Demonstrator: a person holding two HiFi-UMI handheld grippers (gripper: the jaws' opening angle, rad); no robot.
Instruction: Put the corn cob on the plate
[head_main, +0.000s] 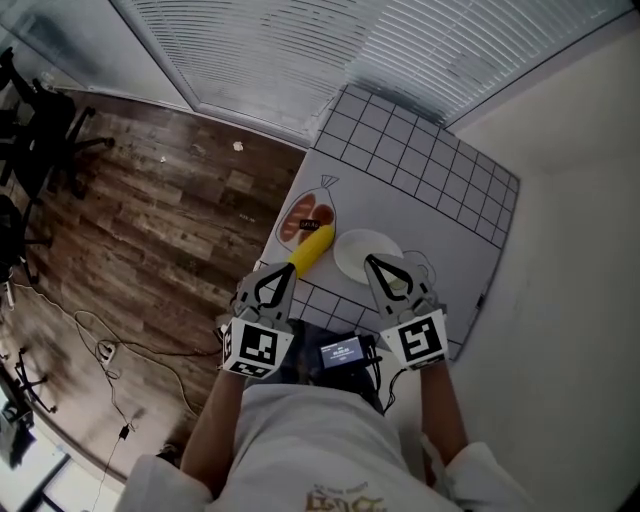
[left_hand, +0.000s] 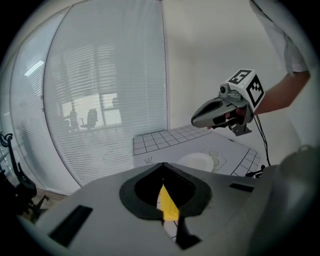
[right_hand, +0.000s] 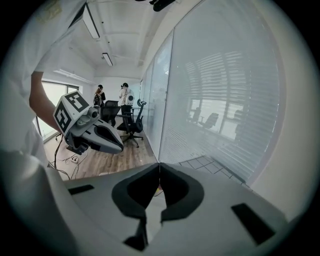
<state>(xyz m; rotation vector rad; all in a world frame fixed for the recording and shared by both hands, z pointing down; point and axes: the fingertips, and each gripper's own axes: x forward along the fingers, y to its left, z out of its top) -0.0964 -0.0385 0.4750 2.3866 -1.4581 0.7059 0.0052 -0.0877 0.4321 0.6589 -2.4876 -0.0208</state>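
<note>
A yellow corn cob (head_main: 311, 250) lies on the grid-printed table mat (head_main: 430, 190), just left of a white plate (head_main: 365, 255). My left gripper (head_main: 288, 268) hovers over the cob's near end, shut with nothing in it. In the left gripper view the corn cob (left_hand: 168, 203) shows through the hole behind the closed jaws, with the plate (left_hand: 197, 161) beyond. My right gripper (head_main: 370, 260) hangs above the plate's near edge, also shut and empty. Each gripper view shows the other gripper: the right gripper (left_hand: 220, 111) and the left gripper (right_hand: 95, 135).
A red and orange food picture (head_main: 305, 220) is printed on the mat beside the corn. A small device with a lit screen (head_main: 342, 351) sits at the table's near edge. Wooden floor (head_main: 150, 210) lies left, with office chairs (right_hand: 131, 120) and two people (right_hand: 112, 95) far off.
</note>
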